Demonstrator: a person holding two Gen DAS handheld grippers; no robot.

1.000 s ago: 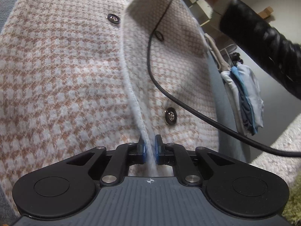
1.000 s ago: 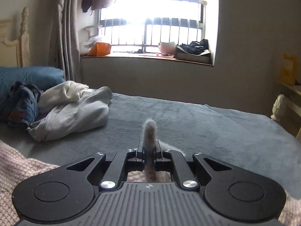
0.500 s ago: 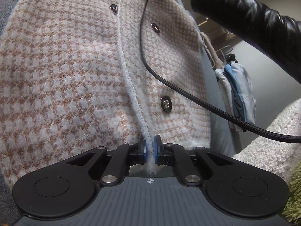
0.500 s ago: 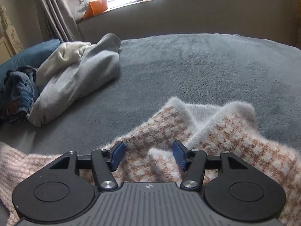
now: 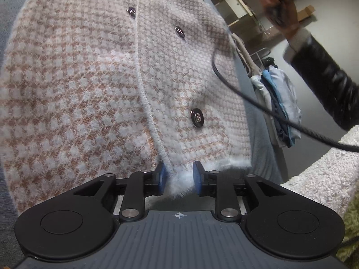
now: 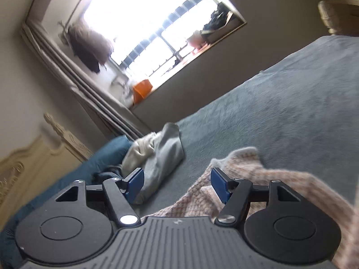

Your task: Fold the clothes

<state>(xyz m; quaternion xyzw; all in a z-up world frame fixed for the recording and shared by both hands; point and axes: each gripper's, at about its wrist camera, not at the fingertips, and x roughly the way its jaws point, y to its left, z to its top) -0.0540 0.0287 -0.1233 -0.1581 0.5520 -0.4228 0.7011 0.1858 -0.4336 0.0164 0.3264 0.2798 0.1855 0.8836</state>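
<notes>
A fuzzy pink-and-white houndstooth cardigan (image 5: 89,89) with dark buttons (image 5: 197,117) lies flat, front placket closed, filling the left wrist view. My left gripper (image 5: 179,174) sits at its bottom hem, and its jaws are opening. The fluffy white hem edge lies between the blue pads without being pinched. In the tilted right wrist view my right gripper (image 6: 177,180) is raised off the bed, its jaws opening wide with nothing between them. The cardigan's collar end (image 6: 246,174) lies on the bed just beyond and below its right finger.
A grey bed cover (image 6: 280,112) stretches ahead, with a heap of grey and white clothes (image 6: 157,152), a blue pillow (image 6: 107,152) and a cream headboard (image 6: 33,157) at left. A black cable (image 5: 258,103) crosses the cardigan. A hand (image 5: 278,6), dark sleeve (image 5: 325,85) and blue clothes (image 5: 278,103) are at right.
My right gripper let go of the cardigan's collar, opened wide, lifted and rolled, so its view is tilted. My left gripper's pads parted from the hem. The lifted front panel now lies flat.
</notes>
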